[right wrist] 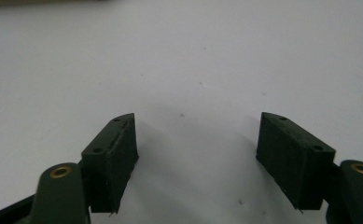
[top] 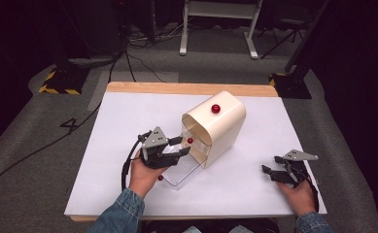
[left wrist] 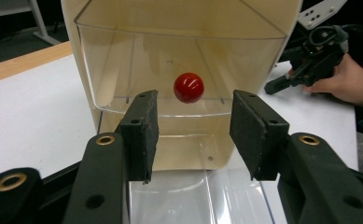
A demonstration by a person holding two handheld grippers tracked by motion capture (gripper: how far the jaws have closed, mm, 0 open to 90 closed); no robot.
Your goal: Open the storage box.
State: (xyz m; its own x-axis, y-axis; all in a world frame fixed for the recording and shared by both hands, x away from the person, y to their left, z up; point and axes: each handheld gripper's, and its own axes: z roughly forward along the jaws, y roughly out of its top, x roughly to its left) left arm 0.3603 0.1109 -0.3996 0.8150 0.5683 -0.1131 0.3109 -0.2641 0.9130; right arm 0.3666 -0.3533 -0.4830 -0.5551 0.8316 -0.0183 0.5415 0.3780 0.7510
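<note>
A cream, round-topped plastic box (top: pixel 219 127) with a clear pull-out drawer (top: pixel 186 167) stands mid-desk (top: pixel 128 116), its drawer drawn out toward the person.

The left gripper (top: pixel 177 146) hovers at the drawer front, jaws apart around nothing, lined up with the small red ball knob (left wrist: pixel 189 87) just ahead. A second red knob (top: pixel 216 108) sits on the box's top. The right gripper (top: pixel 272 164) rests well apart near the desk's right edge, jaws spread over bare white surface.

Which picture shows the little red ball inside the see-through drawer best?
The left gripper view: the red ball sits big and sharp behind the clear drawer, straight ahead of the open jaws. The high view shows it as a tiny red dot at the box's mouth.
</note>
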